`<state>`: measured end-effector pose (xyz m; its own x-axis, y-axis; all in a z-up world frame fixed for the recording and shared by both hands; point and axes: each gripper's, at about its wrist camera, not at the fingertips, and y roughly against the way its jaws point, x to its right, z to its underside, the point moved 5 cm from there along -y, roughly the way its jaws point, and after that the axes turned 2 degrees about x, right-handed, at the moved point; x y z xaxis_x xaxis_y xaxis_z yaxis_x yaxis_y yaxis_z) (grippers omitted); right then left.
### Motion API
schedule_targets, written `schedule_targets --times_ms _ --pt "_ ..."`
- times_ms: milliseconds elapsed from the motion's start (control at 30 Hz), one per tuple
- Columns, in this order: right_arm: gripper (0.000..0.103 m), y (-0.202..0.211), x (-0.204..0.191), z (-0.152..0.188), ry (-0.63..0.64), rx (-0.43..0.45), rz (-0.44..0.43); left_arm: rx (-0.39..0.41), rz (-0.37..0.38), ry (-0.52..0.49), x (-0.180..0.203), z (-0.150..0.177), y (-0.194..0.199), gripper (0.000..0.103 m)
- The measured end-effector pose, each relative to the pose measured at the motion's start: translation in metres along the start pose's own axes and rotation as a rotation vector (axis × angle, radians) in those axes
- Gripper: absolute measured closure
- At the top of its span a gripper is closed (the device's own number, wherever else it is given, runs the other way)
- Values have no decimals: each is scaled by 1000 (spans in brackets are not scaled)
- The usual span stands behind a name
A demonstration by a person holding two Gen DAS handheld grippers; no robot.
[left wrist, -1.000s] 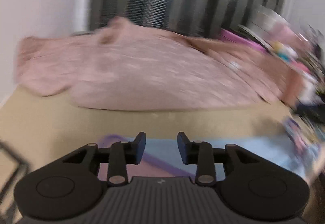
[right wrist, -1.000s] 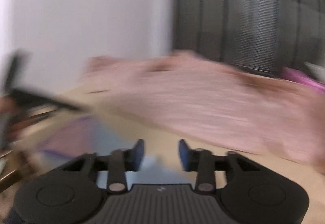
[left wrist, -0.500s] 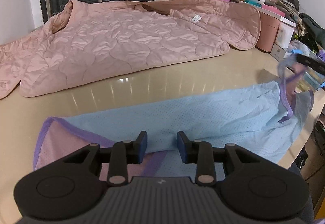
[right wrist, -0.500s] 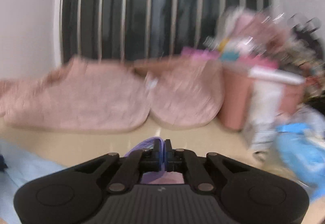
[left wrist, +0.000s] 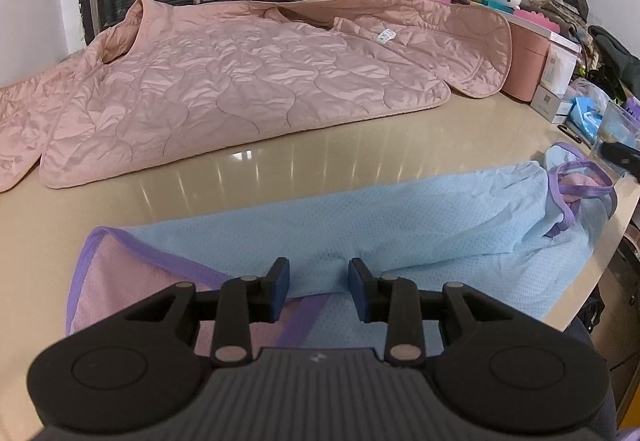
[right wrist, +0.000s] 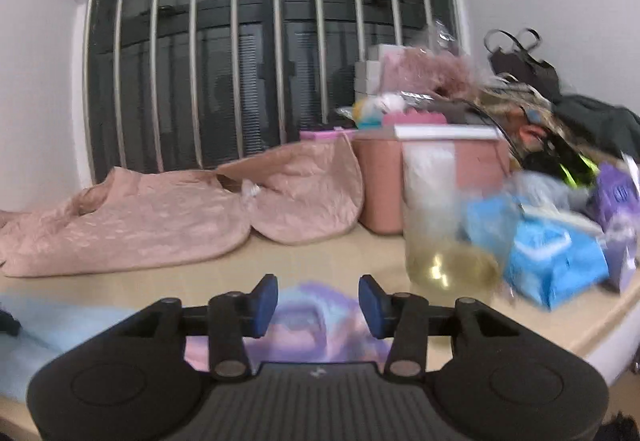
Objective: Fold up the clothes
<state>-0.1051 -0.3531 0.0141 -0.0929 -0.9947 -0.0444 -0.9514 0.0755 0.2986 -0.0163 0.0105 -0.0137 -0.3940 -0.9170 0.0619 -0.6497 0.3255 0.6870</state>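
Observation:
A light blue mesh garment with purple trim and a pink inside lies stretched across the beige table. My left gripper hovers open over its near-left part, and a ridge of blue fabric lies between the fingers without being pinched. The garment's right end lies crumpled under my right gripper, whose jaws are opening, with cloth below them and nothing pressed between the pads. The right gripper's tip shows at the far right edge of the left wrist view.
A pink quilted jacket is spread over the back of the table below a barred window. At the right stand a pink box, a clear container, a blue pack and piled bags. The table edge runs close on the right.
The right gripper, shut on the purple-trimmed end half a second ago, now stands open, and that end has dropped from the air onto the table. The left gripper has held still since then.

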Motion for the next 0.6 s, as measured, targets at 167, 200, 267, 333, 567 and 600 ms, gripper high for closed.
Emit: schedule_targets --times_ms 167,200,267,333,567,600 --pt "67 -44 -3 -5 -19 -134 -37 4 1 1 -1 0 0 70" --pt "75 -52 -3 0 -39 -162 -43 3 1 -1 -1 0 0 70" --pt "103 -62 -5 11 -53 -219 -28 2 -1 -3 0 0 0 70" --pt "103 -52 -4 14 -54 -169 23 1 -2 -5 0 0 0 70" --pt "101 -14 -24 25 20 -184 15 4 -1 -1 0 1 0 70" --pt "93 -13 -30 27 47 -194 -6 5 -1 0 0 1 0 70"
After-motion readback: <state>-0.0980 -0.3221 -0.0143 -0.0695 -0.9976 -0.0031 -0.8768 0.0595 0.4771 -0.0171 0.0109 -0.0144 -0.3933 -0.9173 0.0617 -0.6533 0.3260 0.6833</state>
